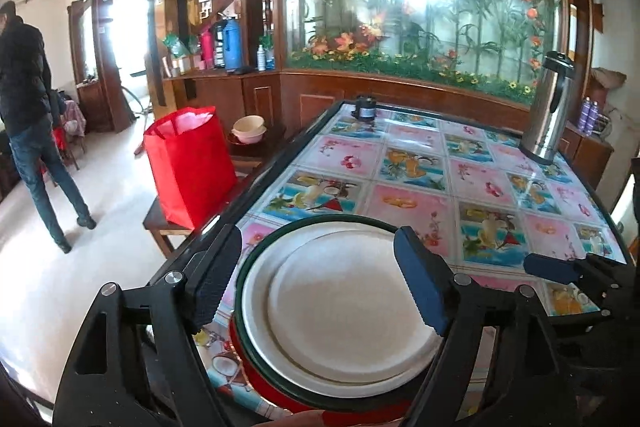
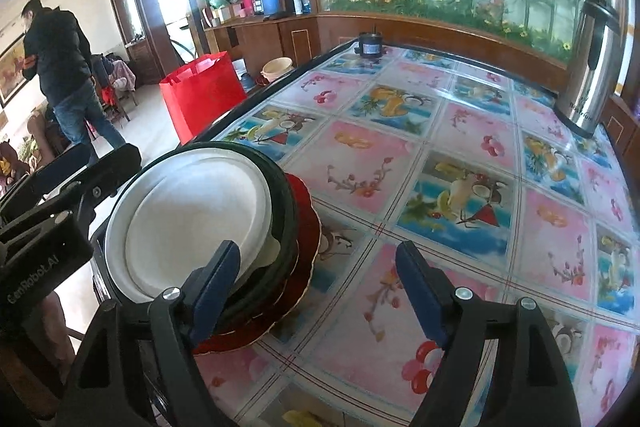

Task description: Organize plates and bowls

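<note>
Left gripper (image 1: 320,271) fingers spread wide over white plate (image 1: 340,311) atop stack; right gripper (image 2: 318,291), fingers wide apart, empty, beside stack on tabletop (image 2: 460,131)

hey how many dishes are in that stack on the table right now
3 visible: a white plate on top, a dark green-rimmed dish under it, and a red scalloped plate at the bottom, at the table near-left corner. More could be hidden between them.
</note>
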Demonstrator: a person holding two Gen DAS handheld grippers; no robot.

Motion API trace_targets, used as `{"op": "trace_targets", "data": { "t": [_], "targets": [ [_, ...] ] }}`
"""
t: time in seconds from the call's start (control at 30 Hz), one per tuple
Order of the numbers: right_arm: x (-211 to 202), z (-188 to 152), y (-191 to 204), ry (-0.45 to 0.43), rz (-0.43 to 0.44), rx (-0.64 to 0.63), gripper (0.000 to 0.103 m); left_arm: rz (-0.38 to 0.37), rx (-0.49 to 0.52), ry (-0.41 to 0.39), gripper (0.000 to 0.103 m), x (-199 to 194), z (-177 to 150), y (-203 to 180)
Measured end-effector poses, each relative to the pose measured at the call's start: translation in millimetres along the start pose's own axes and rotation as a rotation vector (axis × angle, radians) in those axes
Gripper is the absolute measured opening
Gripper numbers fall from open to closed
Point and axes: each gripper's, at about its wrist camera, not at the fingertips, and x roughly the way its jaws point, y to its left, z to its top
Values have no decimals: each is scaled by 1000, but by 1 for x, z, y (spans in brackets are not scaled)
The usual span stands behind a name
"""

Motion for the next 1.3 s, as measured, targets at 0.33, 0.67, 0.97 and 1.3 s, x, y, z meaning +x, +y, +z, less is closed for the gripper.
{"op": "trace_targets", "data": {
  "t": [0.33,0.67,0.97,1.3],
  "targets": [
    [-3,-2,-3,1,0,7,80,14,13,-2,80,-1,-3,-4],
    [3,-4,3,20,-8,-15,80,11,23,17,80,2,-8,-6],
    [7,-5,10,34,-4,-34,80,1,-8,40,80,4,-10,2],
    [9,-6,13,43,-5,-45,80,-16,-15,54,80,5,-12,6]
  ]
}}
